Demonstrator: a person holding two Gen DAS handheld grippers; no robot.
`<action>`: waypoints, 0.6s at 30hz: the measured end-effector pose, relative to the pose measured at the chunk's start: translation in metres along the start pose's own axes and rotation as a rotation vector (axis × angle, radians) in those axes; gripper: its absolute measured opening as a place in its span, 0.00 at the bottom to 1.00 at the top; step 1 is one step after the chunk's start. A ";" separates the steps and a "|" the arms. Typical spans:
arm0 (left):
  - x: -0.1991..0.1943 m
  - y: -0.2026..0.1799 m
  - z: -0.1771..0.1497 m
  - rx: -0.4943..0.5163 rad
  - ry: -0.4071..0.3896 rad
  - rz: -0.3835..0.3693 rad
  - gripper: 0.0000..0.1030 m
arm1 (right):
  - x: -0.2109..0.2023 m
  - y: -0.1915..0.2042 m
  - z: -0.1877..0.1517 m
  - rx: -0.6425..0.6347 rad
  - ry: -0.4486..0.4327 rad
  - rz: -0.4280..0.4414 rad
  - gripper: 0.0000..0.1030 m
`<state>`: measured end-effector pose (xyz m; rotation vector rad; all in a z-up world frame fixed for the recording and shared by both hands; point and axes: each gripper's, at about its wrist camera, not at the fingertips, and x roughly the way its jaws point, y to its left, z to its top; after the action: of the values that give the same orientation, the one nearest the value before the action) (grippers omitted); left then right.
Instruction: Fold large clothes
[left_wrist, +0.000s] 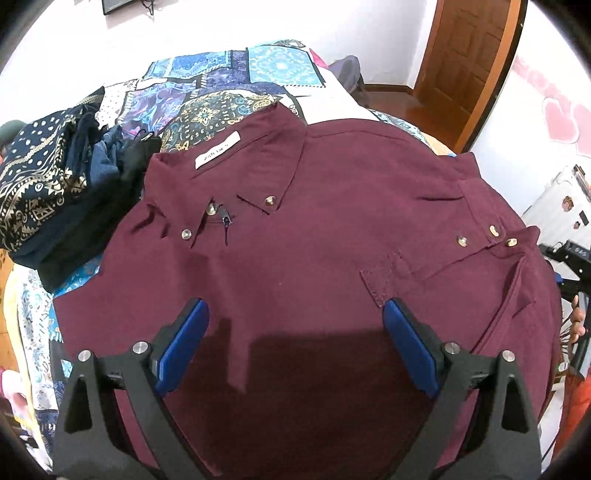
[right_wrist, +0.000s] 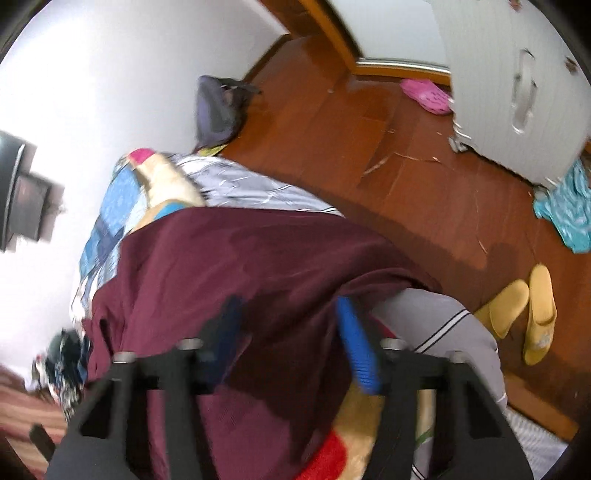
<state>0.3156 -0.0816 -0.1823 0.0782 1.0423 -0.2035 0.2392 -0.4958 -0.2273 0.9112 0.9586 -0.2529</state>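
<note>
Where the left wrist view looks down, a maroon shirt (left_wrist: 314, 229) is seen spread on the patterned bedspread (left_wrist: 207, 92) ahead of the left gripper (left_wrist: 295, 314), whose blue pads stand wide apart, holding nothing. A white collar label (left_wrist: 217, 149) is shown, its print too blurred to read. A pile of dark clothes (left_wrist: 55, 192) lies ahead-left. In the blurred right wrist view, the right gripper (right_wrist: 291, 314) is held apart above the shirt's edge; wooden floor (right_wrist: 406, 166) and yellow slippers (right_wrist: 524, 317) lie beyond to the right.

Maroon button-down shirt (left_wrist: 314, 229), spread front-up on patterned bedspread (left_wrist: 207, 88), collar buttoned, seemingly partly folded
</note>
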 end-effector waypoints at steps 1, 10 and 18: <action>0.000 0.002 0.000 -0.004 0.000 -0.001 0.93 | 0.001 0.001 0.001 0.008 0.003 0.000 0.27; -0.008 0.012 -0.007 -0.037 -0.013 -0.015 0.93 | -0.037 0.052 -0.008 -0.098 -0.003 0.213 0.02; -0.031 0.018 -0.017 -0.037 -0.064 -0.035 0.93 | -0.071 0.100 -0.038 -0.309 -0.029 0.124 0.28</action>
<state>0.2895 -0.0576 -0.1647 0.0199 0.9840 -0.2168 0.2315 -0.4187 -0.1245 0.6774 0.8816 -0.0109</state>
